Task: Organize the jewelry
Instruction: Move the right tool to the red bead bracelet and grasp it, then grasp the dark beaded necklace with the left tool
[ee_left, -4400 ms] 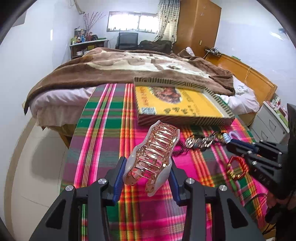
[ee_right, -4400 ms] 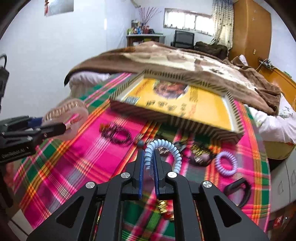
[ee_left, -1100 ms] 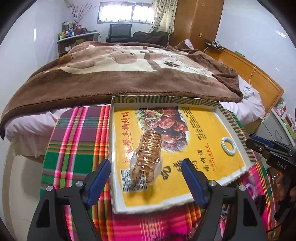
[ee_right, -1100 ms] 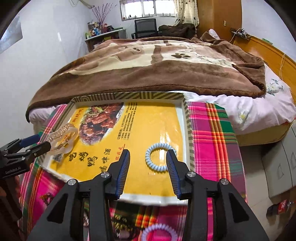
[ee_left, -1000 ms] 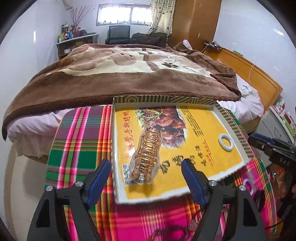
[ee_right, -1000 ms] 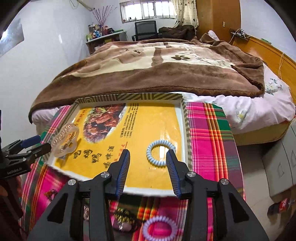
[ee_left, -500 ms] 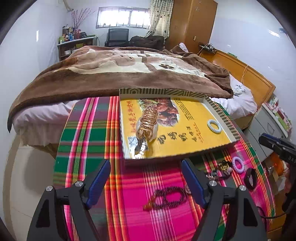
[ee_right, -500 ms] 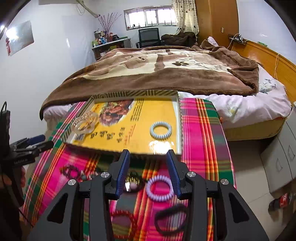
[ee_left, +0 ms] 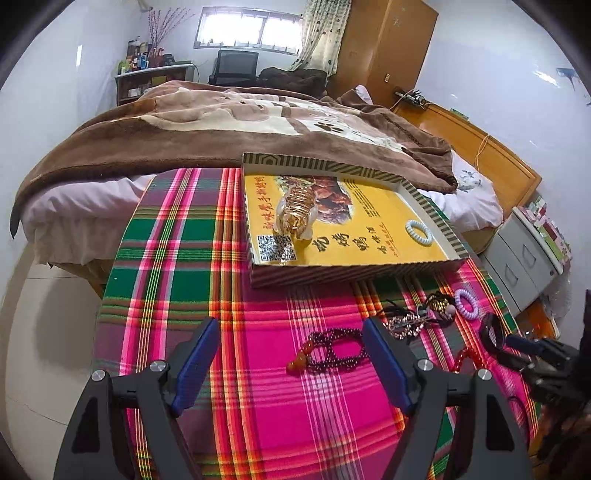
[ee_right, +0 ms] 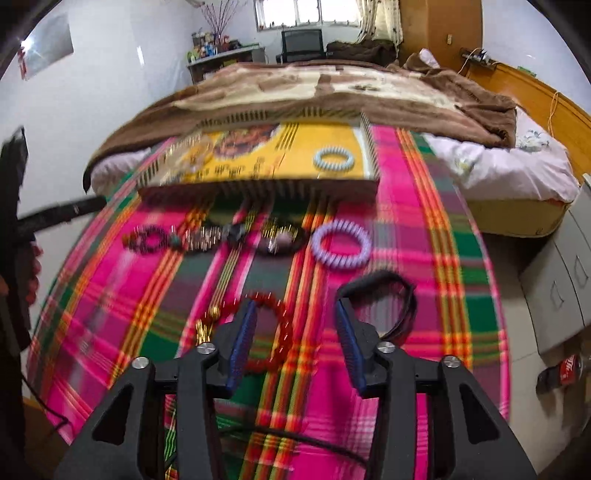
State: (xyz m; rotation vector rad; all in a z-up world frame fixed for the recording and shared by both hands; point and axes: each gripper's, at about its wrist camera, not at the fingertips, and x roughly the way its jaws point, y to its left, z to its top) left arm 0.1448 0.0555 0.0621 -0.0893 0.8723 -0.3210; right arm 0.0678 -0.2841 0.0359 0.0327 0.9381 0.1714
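Grippers (ee_left: 288,360) back; plaid cloth (ee_left: 177,258), bed (ee_left: 221,122)

White walls, bright window (ee_left: 251,33), wooden wardrobe (ee_left: 384,55), brown-blanketed bed (ee_left: 221,125)

Our left gripper (ee_left: 288,360) is a matte black plastic frame with angular, triangular cut-outs in its two arms. Each finger carries a long blue pad (ee_left: 194,363) with fine ribbing, and round silver screws sit at the knuckles, two on each side. Our right gripper (ee_right: 293,341) is built the same way: black frame, blue ribbed pads (ee_right: 240,341), silver screw heads. A thin black cable trails beneath it. In the left wrist view, the right gripper shows as black arms with a blue tip; faint lettering on it is unreadable.
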